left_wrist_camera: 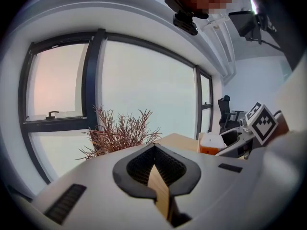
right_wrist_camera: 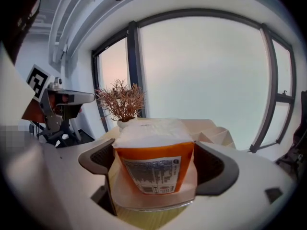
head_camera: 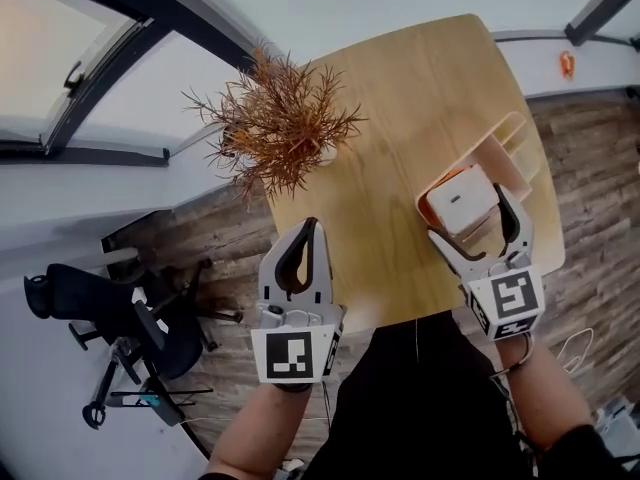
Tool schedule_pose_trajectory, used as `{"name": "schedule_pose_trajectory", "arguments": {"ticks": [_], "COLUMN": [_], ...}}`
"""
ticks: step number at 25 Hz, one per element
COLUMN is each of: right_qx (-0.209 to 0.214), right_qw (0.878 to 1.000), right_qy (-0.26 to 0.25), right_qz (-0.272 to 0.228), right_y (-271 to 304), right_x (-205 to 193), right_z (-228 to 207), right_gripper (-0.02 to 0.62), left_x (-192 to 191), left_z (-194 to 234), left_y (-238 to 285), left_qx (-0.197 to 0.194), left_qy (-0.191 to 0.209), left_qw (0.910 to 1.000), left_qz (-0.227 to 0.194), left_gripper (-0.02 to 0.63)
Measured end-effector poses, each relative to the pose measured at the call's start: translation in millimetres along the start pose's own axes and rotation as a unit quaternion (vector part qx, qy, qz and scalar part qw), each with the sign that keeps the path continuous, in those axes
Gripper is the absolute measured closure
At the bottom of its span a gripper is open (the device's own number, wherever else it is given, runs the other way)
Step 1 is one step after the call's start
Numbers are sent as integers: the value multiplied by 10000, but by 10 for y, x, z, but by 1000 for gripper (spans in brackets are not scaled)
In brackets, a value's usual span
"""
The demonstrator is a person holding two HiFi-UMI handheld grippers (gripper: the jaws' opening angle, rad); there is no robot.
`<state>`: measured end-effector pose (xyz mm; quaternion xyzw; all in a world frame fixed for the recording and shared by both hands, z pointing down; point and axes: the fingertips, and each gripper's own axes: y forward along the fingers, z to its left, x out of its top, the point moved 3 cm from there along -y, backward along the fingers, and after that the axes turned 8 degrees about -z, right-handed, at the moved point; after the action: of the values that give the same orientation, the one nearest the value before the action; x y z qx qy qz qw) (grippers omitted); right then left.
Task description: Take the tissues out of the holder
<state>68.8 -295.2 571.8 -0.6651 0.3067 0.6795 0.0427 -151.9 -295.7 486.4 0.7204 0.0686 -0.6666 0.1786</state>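
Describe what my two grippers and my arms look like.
Both the left gripper and the right gripper have pale grey bodies with curved tongs lined in black ribbed rubber. Each carries a white marker cube printed with black squares. A thin dark cable seems to trail along the right forearm. The person wears a dark top; the forearms are uncovered.

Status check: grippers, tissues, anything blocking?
Left gripper shut, empty. Right gripper open, tissue pack between its jaws. Pack in the holder, near end. Nothing blocking.

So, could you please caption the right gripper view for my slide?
Open right gripper straddling the orange tissue pack in its holder.
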Motion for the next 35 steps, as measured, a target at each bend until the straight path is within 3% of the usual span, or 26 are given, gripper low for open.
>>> {"name": "schedule_pose_trajectory", "arguments": {"ticks": [13,22,35], "right_qx": [111,196,277], "right_qw": [9990,9988,9990], "right_qy": [-256,-270,-245], "right_qz": [335,349,262], "right_y": [108,78,-81], "right_x": [-14,-19,129], "right_z": [-50,-133,-108], "right_gripper": [115,219,235], "left_x": [-46,-23,150], "left_z": [-70,-91,-86], "left_y": [113,141,43], "left_qx": [-109,-52,-39], "left_qy": [-68,-115,-112], "left_qw": [9999,9999,9999], "left_qz": [58,82,-83], "left_gripper": [601,601,601]}}
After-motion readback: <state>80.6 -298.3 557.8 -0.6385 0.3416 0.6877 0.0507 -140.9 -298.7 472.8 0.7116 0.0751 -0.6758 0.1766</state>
